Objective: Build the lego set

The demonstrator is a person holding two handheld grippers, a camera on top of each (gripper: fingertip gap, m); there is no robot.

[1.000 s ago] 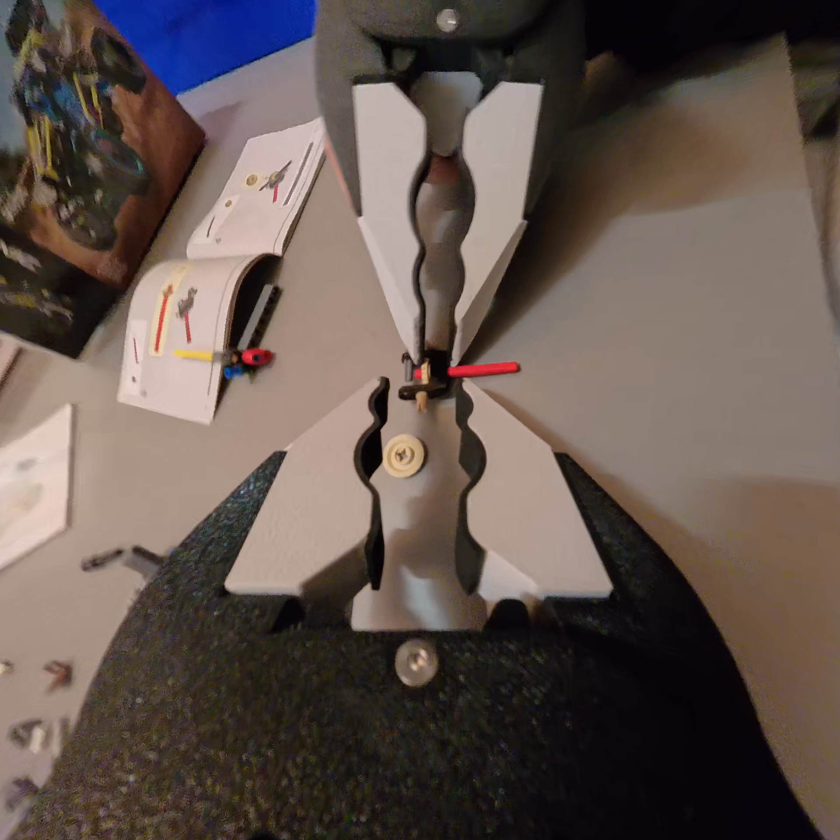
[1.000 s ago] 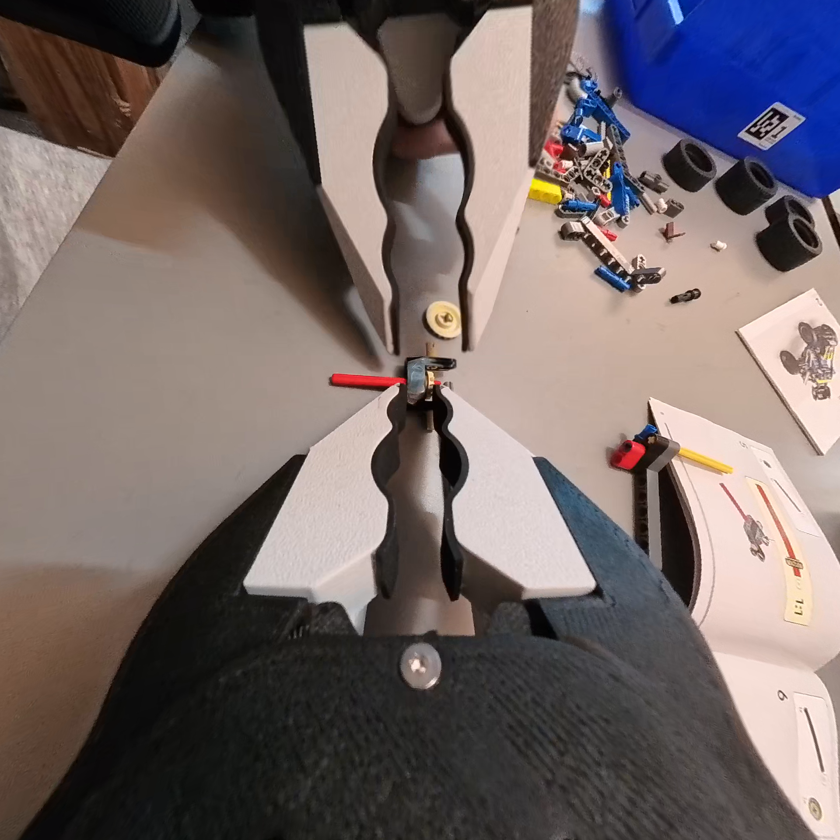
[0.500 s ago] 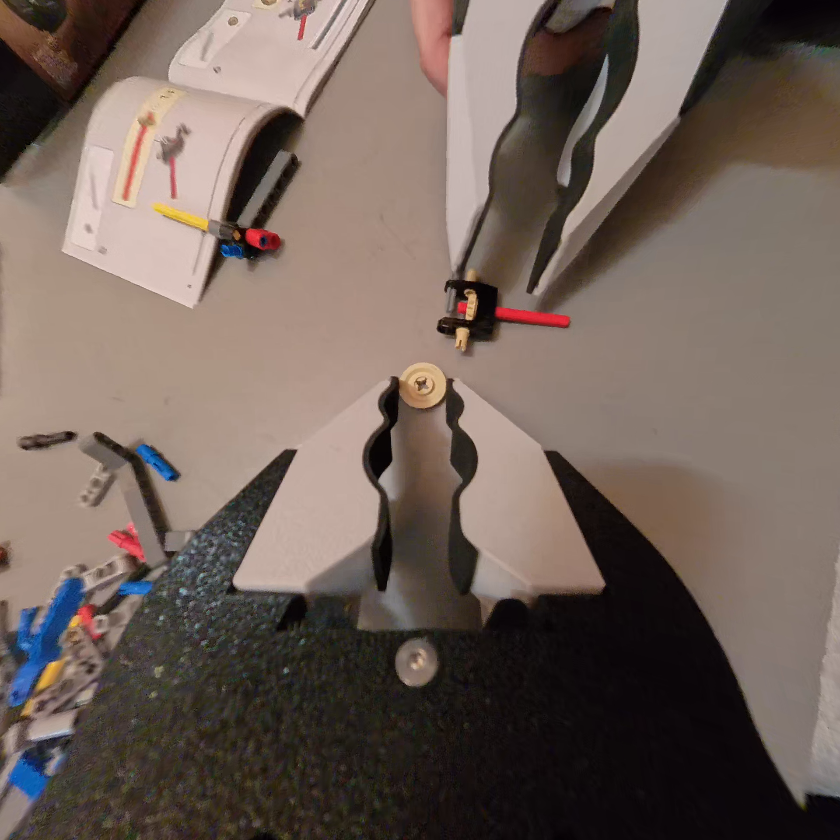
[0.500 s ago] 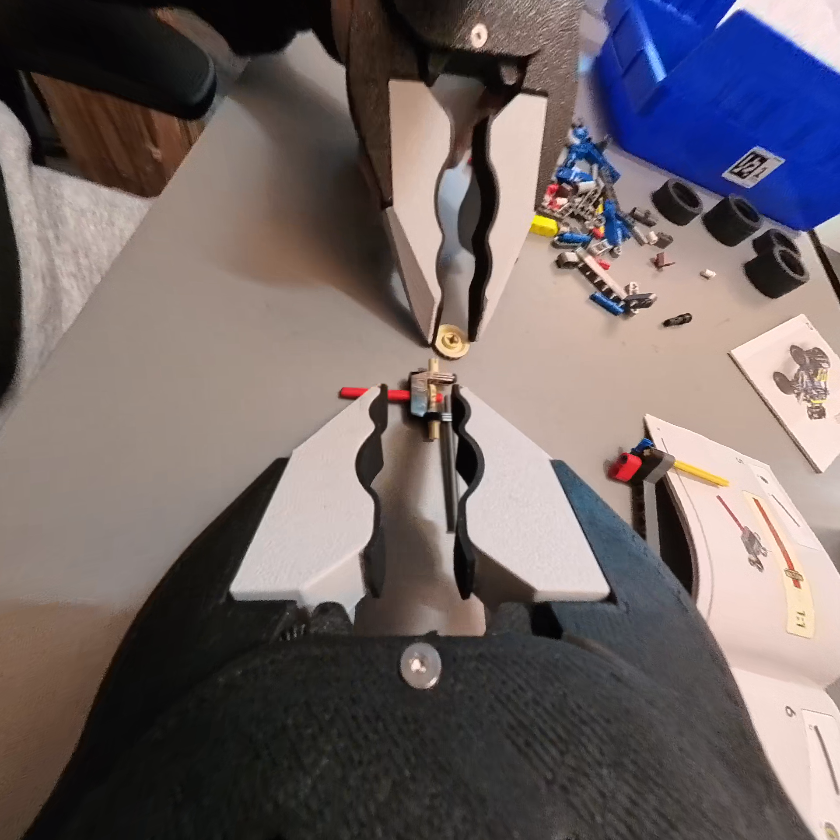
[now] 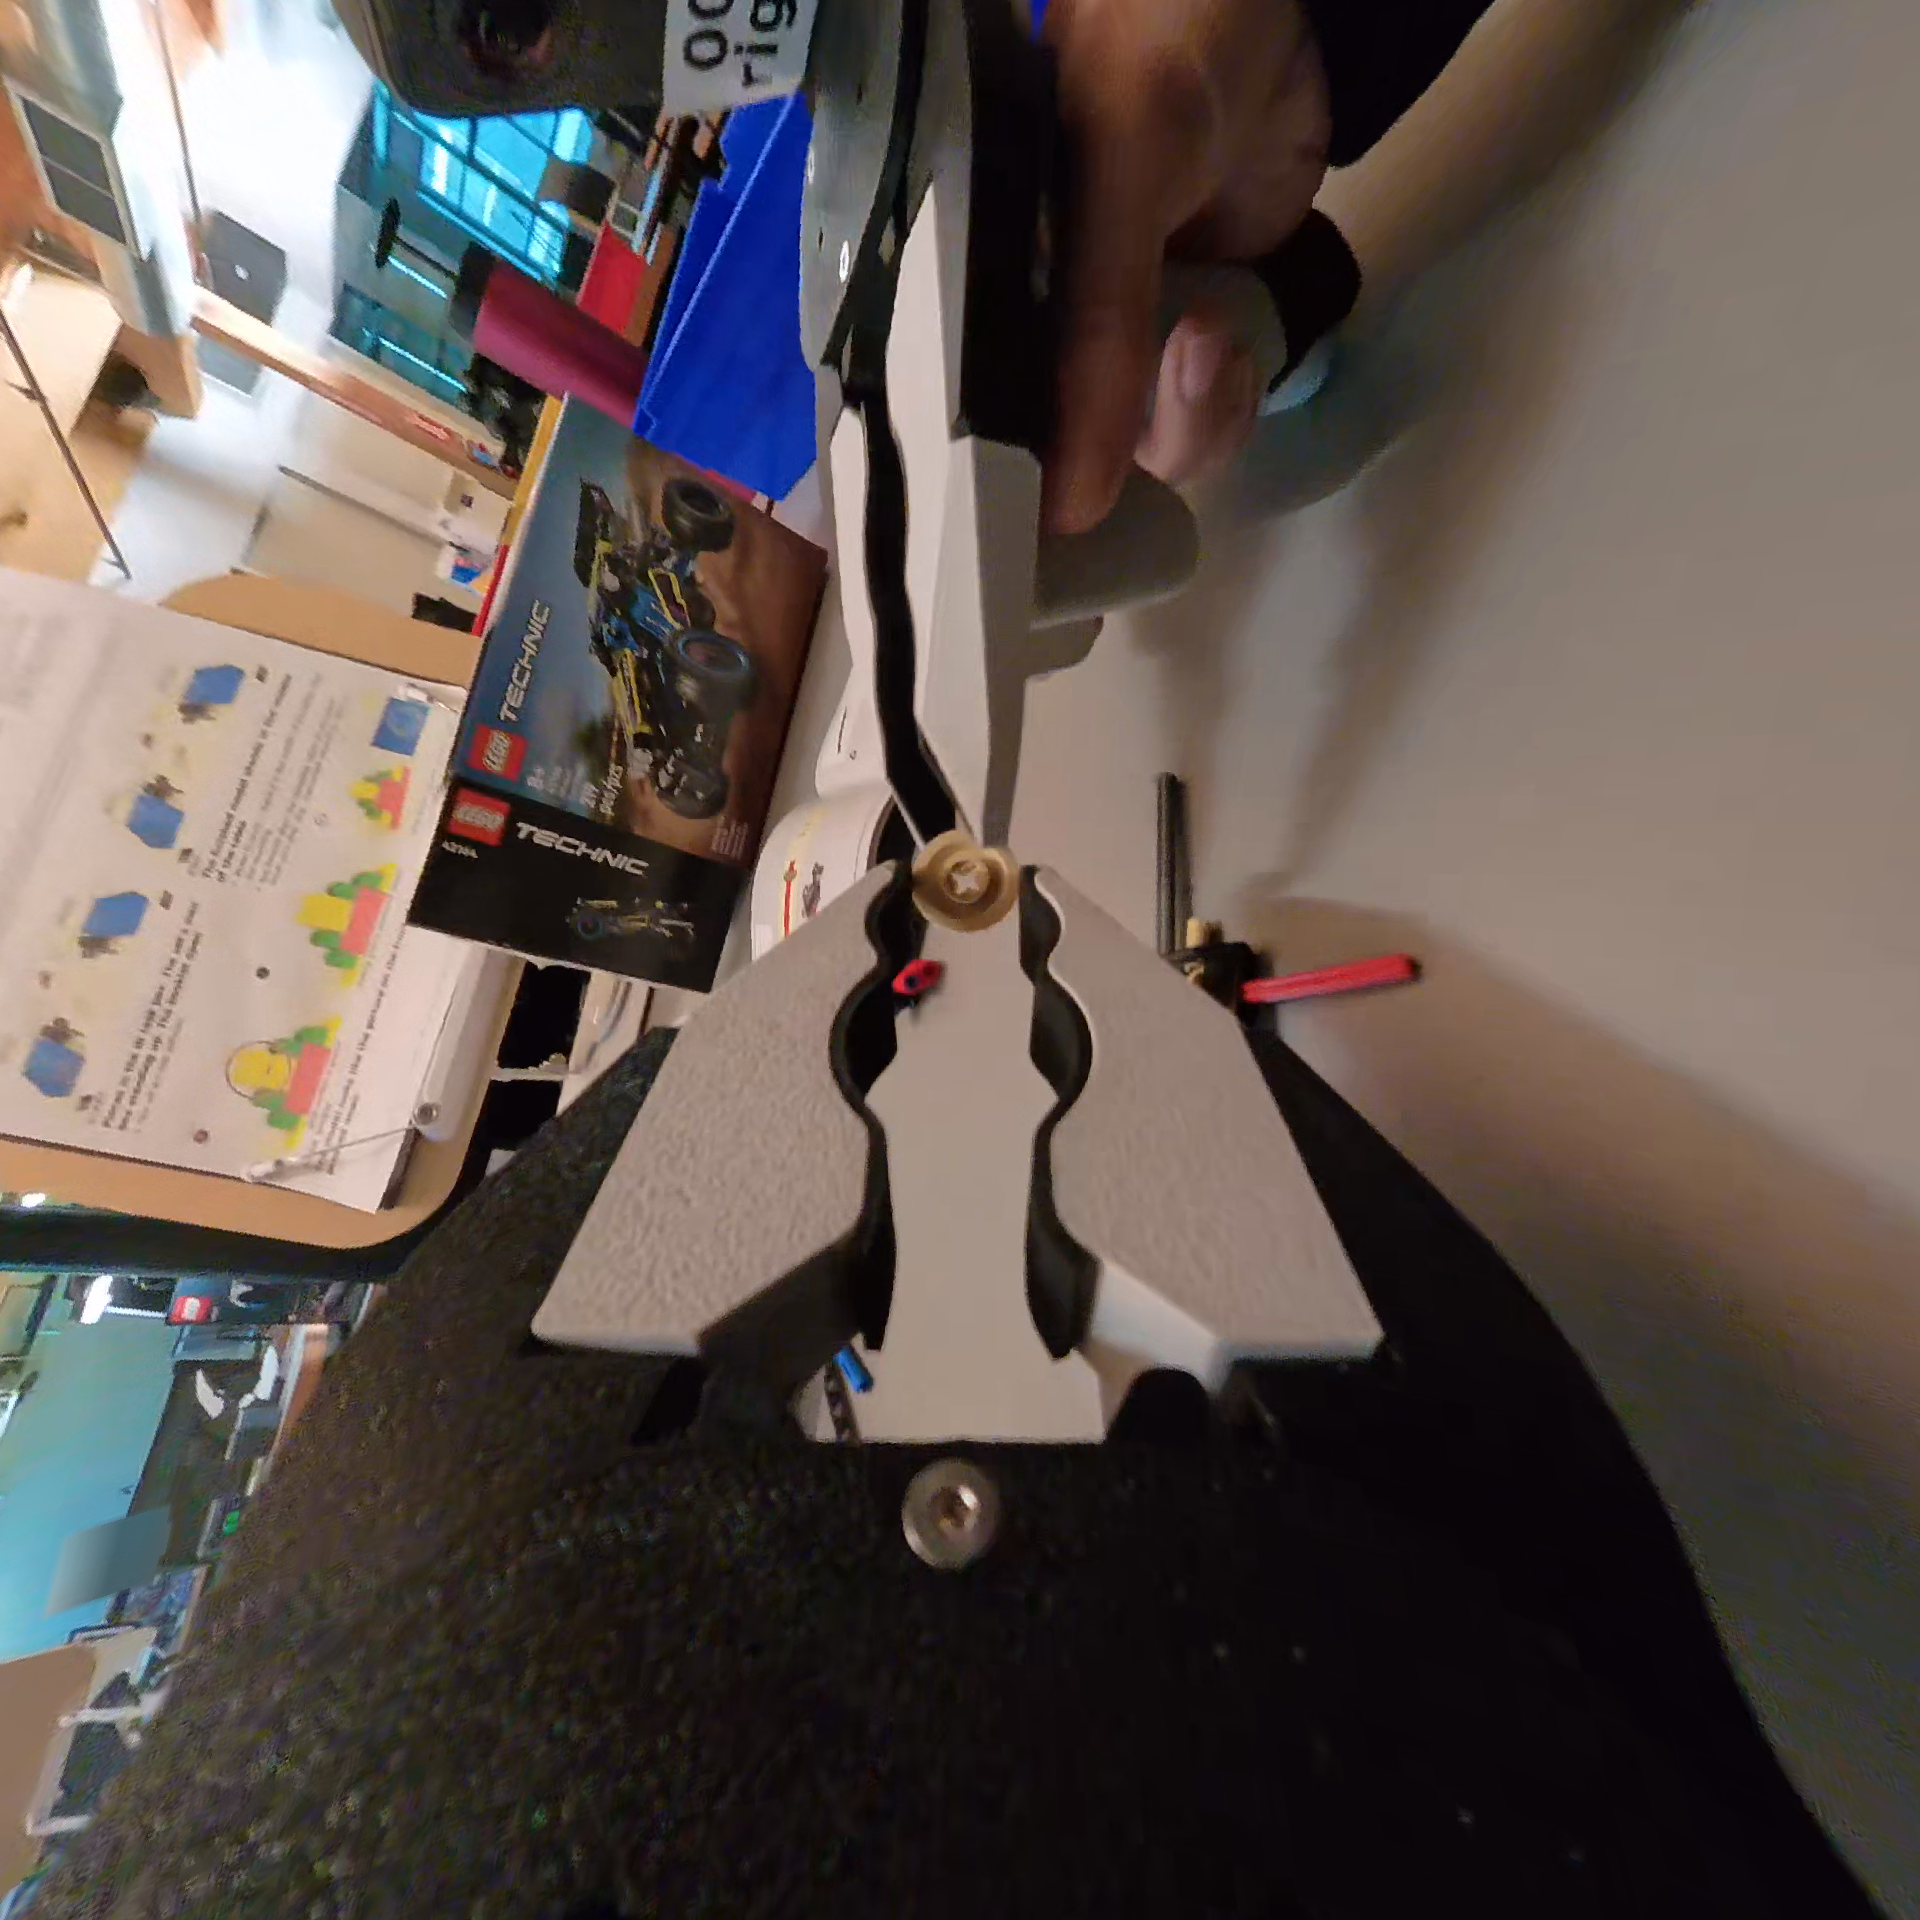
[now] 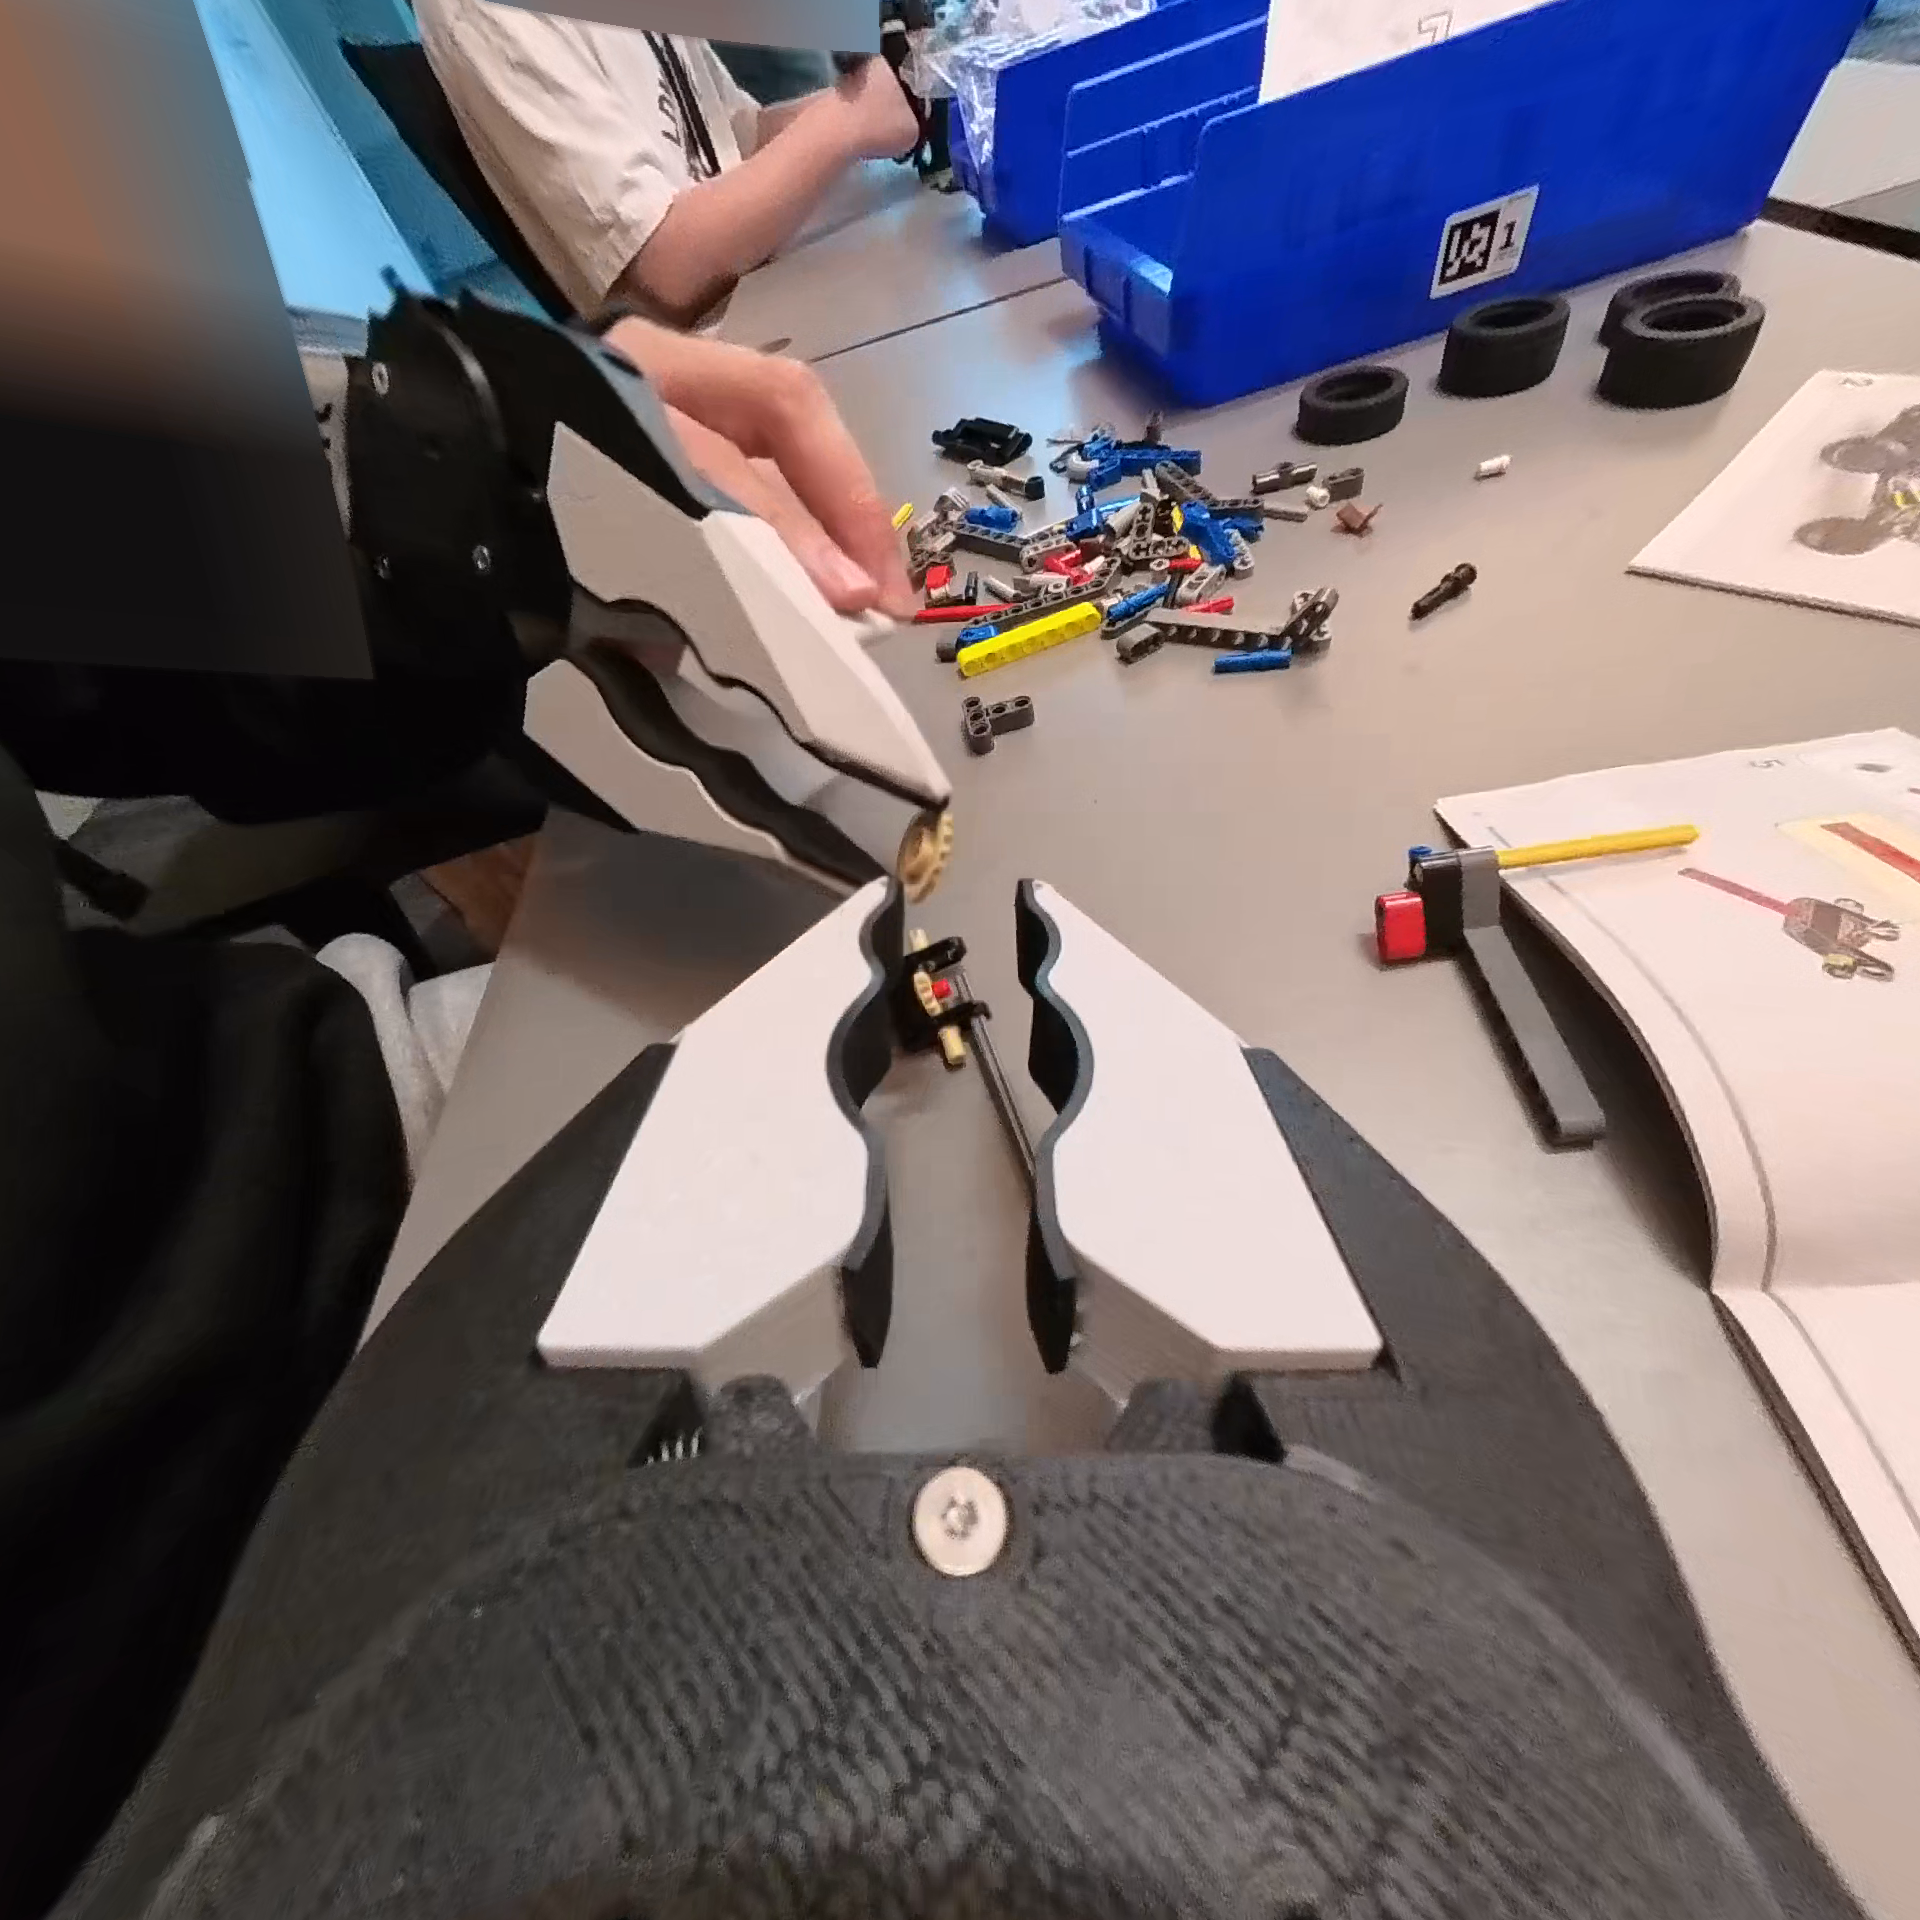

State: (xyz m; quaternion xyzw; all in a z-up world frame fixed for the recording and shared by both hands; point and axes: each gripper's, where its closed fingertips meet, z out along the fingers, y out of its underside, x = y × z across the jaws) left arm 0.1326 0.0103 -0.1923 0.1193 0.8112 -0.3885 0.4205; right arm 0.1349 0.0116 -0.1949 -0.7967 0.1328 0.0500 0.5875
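Note:
My left gripper (image 5: 964, 885) is shut on a tan gear (image 5: 966, 883) and holds it off the grey table, rolled onto its side. It also shows in the right wrist view (image 6: 925, 821), with the gear (image 6: 925, 854) at its tips. My right gripper (image 6: 956, 896) is open. Below and between its fingers, a small assembly (image 6: 935, 997) lies on the table: a black piece with a tan gear, a red axle and a long black axle. In the left wrist view the assembly (image 5: 1216, 956) lies to the right, and the right gripper (image 5: 961, 821) comes down from above.
A pile of loose pieces (image 6: 1122, 561), blue bins (image 6: 1351, 208) and black tyres (image 6: 1507, 343) lie beyond. An open instruction booklet (image 6: 1766, 1039) with a yellow-axle sub-assembly (image 6: 1455, 894) is at the right. The set box (image 5: 623, 707) stands at the left. A person (image 6: 644, 156) sits across the table.
My right gripper let go of the assembly, which now lies on the table. My left gripper closed on the tan gear, lifted it and rolled onto its side.

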